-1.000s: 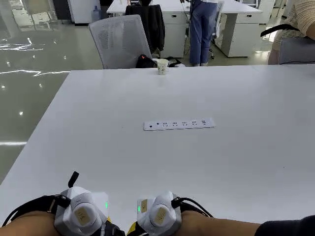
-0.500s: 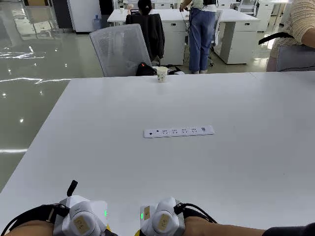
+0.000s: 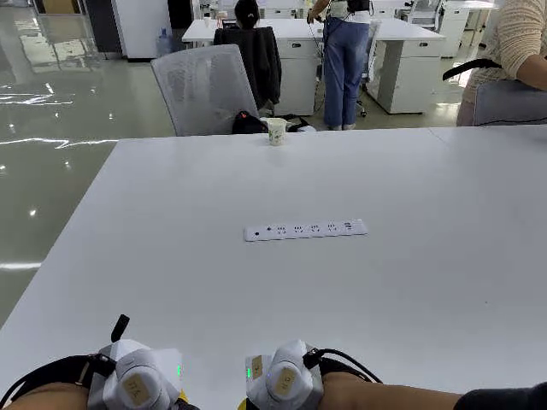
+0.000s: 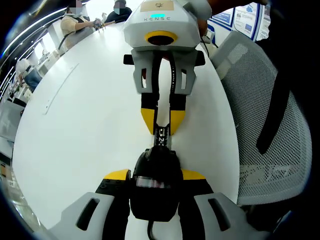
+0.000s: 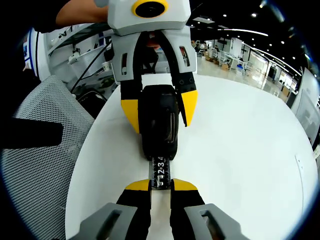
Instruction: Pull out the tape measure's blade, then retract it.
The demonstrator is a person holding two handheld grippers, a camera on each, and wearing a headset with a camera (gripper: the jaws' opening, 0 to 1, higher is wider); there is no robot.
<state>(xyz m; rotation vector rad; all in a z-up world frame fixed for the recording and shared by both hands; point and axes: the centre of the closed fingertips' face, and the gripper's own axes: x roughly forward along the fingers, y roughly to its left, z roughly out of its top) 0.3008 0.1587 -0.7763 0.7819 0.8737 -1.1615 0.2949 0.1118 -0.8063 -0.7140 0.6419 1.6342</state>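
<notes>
One black tape measure [image 4: 154, 192] over the white surface [image 4: 85, 130] near its edge, our left claw [image 4: 155, 175] clamped on its case, our right claw [image 5: 161, 186] pinching the blade [image 5: 161, 172], we read 2, 3, 4 there, XENSE on the right claw's housing, one power strip [image 3: 305, 230], one paper cup [image 3: 276, 131].

The tape measure [image 5: 159, 120] is black, its blade [image 5: 161, 172] dark with pale numerals, the left gripper [image 4: 155, 176] and right gripper [image 5: 161, 186] yellow-tipped, the table [image 3: 256, 171] white.

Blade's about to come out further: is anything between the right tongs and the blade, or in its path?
Nothing visible. The right tongs pinch the blade just outside the case held by the left tongs; the power strip lies well away.
</notes>
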